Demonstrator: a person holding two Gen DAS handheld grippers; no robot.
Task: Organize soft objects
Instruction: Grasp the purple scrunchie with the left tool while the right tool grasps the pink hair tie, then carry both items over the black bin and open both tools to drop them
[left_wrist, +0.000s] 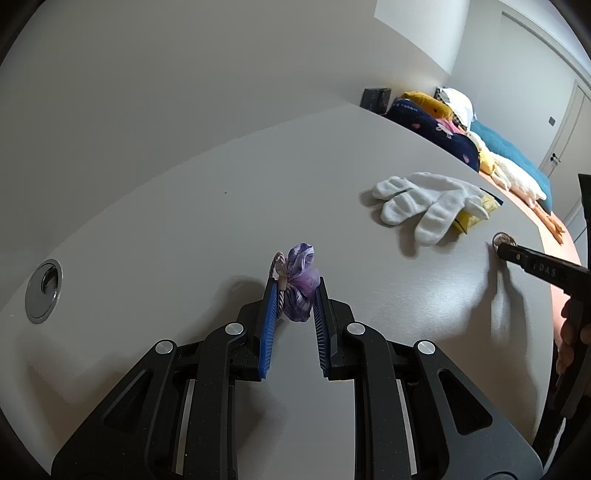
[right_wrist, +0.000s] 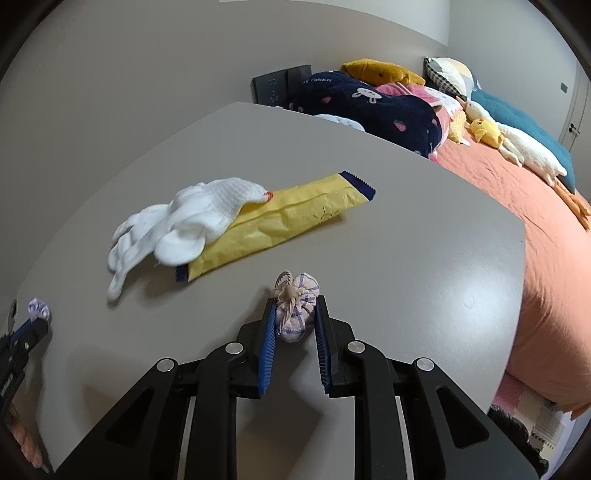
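Note:
In the left wrist view my left gripper (left_wrist: 296, 285) is shut on a small purple drawstring pouch (left_wrist: 303, 264), its blue pads pressing both sides low over the grey table (left_wrist: 184, 221). In the right wrist view my right gripper (right_wrist: 296, 301) is shut on a small pale plaid pouch (right_wrist: 297, 314) tied with a beige cord. A white knit glove (right_wrist: 177, 221) lies partly on a yellow packet (right_wrist: 288, 218) farther out on the table. The glove (left_wrist: 424, 203) lies right of the left gripper. Each gripper shows at the edge of the other's view: right gripper (left_wrist: 504, 245), left gripper (right_wrist: 35, 325).
A round metal cable grommet (left_wrist: 43, 291) is set in the table at the left. Beyond the table's right edge is a bed with an orange sheet (right_wrist: 535, 240), pillows, a navy blanket (right_wrist: 369, 107) and plush ducks (right_wrist: 487, 134). A black wall socket (right_wrist: 280, 88) sits behind.

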